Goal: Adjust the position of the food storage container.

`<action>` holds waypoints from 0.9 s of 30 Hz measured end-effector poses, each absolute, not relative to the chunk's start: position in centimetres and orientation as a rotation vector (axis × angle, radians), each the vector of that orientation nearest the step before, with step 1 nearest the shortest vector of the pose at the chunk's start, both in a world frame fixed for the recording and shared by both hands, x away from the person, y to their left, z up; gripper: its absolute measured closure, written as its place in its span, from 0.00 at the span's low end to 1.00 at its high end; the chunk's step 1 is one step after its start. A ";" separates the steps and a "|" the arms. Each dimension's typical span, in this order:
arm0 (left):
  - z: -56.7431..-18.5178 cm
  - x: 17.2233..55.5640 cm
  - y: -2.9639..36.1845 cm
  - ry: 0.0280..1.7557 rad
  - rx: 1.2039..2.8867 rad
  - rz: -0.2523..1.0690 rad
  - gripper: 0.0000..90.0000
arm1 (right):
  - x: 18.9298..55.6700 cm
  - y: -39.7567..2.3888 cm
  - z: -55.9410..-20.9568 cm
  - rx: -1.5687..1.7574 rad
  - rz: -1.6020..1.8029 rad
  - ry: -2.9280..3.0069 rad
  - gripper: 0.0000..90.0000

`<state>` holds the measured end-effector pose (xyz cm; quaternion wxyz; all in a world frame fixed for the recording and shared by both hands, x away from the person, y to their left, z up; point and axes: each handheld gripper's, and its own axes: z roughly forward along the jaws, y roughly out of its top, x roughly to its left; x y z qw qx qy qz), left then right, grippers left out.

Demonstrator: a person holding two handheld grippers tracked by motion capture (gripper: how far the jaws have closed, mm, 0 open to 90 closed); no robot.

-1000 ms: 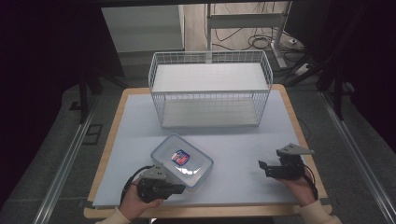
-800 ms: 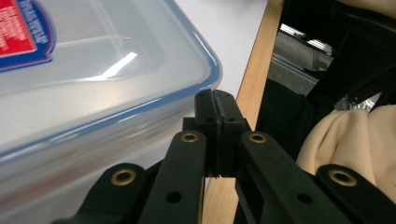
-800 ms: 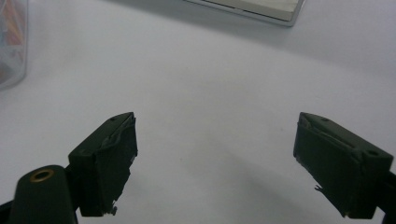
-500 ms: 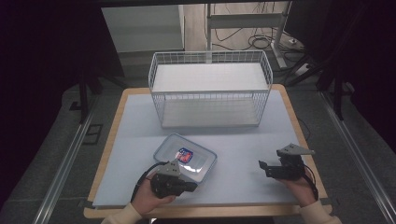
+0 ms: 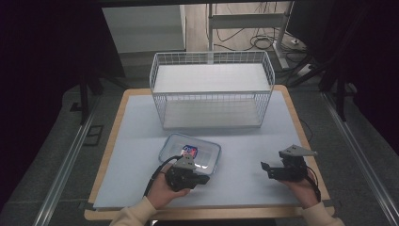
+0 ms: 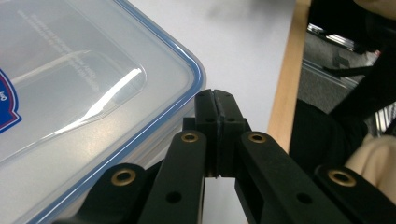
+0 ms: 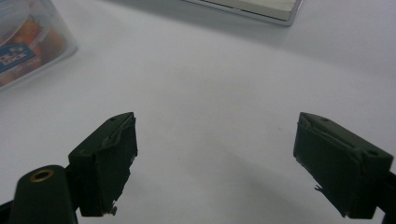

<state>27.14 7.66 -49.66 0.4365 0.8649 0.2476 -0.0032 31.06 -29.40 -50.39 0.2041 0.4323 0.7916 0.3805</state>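
A clear plastic container (image 5: 190, 153) with a blue-rimmed lid and a red and blue label lies on the white mat. My left gripper (image 5: 205, 179) is at its near right corner, held in a hand. In the left gripper view the jaws (image 6: 215, 100) are pressed together with nothing between them, right beside the lid's rounded corner (image 6: 187, 74); I cannot tell whether they touch it. My right gripper (image 5: 264, 169) rests at the near right of the mat, pointing left. Its jaws (image 7: 215, 158) stand wide open over bare mat, with the container (image 7: 28, 42) farther off at the left.
A white wire basket (image 5: 211, 89) stands at the back of the table, and its base edge (image 7: 252, 9) shows in the right gripper view. The wooden table edge (image 6: 285, 84) runs close to the left gripper.
My left gripper has slid to the right along the container's near side and reached its right corner, jaws still together. The right gripper has stayed where it was.
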 end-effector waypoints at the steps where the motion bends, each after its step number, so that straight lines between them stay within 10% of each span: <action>1: -49.7 27.1 7.7 0.616 2.152 -0.008 1.00 | 31.1 -29.4 -50.4 1.206 1.061 2.207 0.15; 27: -49.1 29.4 3.9 0.762 2.111 0.120 1.00 | 31.1 -29.6 -50.3 1.208 1.067 2.207 0.15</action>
